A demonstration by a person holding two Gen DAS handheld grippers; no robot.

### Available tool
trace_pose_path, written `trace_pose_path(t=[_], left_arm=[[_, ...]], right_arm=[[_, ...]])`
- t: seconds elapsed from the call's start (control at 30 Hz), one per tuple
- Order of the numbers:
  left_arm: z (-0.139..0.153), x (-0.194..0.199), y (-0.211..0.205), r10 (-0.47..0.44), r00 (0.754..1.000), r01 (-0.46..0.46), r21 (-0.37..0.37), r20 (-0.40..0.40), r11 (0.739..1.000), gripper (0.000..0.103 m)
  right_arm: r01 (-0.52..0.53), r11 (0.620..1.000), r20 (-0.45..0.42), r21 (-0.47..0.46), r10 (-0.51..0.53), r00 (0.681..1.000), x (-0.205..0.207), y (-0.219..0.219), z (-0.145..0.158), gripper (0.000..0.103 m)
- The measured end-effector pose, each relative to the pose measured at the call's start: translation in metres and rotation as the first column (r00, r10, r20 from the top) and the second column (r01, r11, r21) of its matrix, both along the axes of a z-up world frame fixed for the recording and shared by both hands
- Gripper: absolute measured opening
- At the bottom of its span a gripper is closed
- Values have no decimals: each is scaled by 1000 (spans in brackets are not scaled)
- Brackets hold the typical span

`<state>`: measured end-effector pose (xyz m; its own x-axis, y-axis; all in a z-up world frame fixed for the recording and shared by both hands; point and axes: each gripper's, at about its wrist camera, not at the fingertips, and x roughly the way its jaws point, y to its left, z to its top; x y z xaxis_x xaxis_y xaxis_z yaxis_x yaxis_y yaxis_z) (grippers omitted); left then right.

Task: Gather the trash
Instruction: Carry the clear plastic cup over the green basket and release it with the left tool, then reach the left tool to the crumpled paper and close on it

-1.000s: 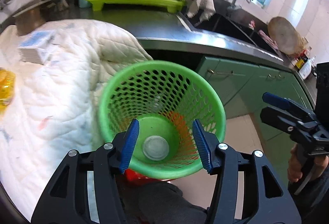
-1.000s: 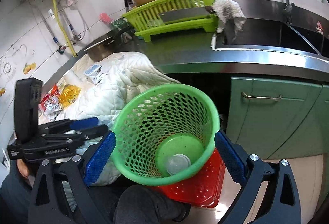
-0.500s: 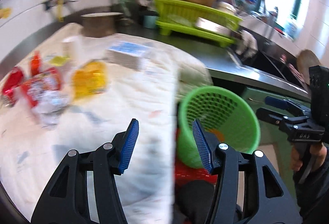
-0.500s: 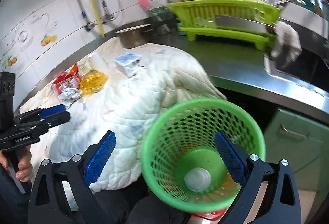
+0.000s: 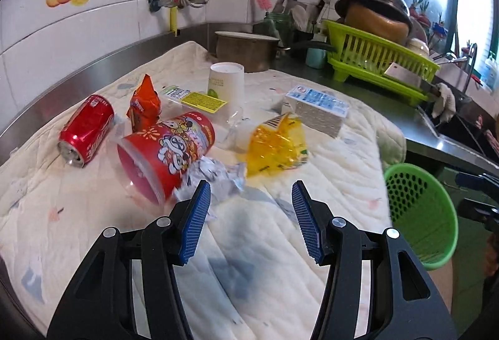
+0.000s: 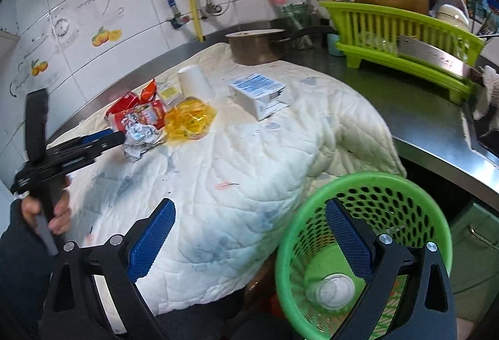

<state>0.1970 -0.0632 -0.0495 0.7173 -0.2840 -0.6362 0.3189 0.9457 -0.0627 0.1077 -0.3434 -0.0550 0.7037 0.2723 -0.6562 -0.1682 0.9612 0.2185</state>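
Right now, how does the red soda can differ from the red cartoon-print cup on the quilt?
The red soda can is metal, narrow and plain red with white lettering; the red cartoon-print cup is wider, tapered and covered in cartoon figures. The soda can sits apart near the wall edge; the cup touches the crumpled paper. The cup's open mouth shows a pink inside; the can shows its closed end. Both lie on their sides on the quilt.
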Motion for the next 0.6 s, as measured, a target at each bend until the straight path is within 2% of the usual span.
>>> trace_pose_path(t=[0.23,0.4,0.6], left_arm=[[-8,17,0,-6,999,3,67,35,998,55],[-14,25,0,-40,999,38,97,18,995,54],[-20,31,-7,-56,998,47,183,43,982,53]], right_arm=[[-27,1000,-22,-7,26,999,13,11,-9,94],[-42,999,-28,-8,42,999,21,17,-12,94],[-66,998,-29,-12,66,997,28,27,-13,94]])
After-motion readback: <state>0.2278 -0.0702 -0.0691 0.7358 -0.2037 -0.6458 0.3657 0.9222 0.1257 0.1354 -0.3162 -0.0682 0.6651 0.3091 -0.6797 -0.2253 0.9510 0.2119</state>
